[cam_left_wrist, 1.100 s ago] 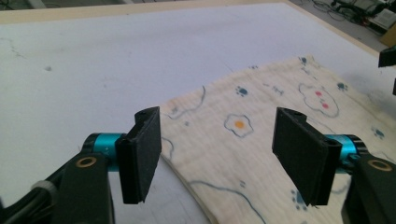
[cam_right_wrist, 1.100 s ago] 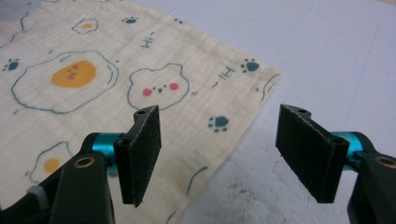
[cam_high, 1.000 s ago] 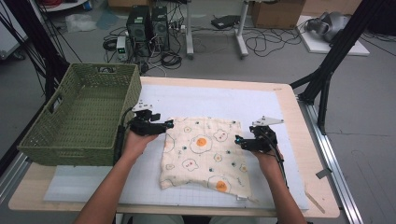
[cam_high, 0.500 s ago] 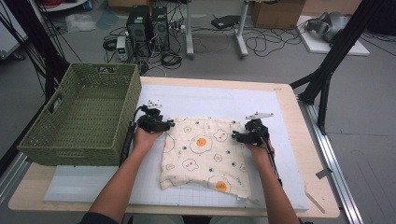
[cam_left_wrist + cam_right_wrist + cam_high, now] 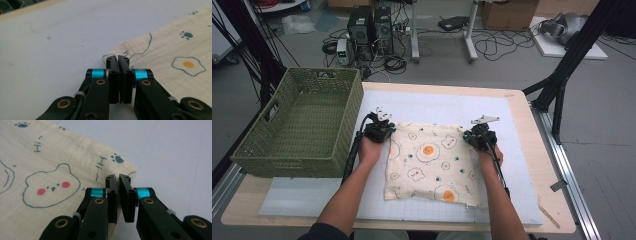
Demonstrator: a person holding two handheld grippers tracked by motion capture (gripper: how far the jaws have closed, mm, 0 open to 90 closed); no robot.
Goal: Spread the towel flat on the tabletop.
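The cloth (image 5: 50, 165) is showing "Hi" twice in dark blue: once at the upper left of the right gripper view, once near its centre, beside a paw print.

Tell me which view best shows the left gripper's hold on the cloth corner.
The left gripper view: the left gripper has its jaws shut on the corner of the cloth, seen close up. The high view shows that gripper small at the cloth's far left corner. The right gripper view shows another corner of the cloth.
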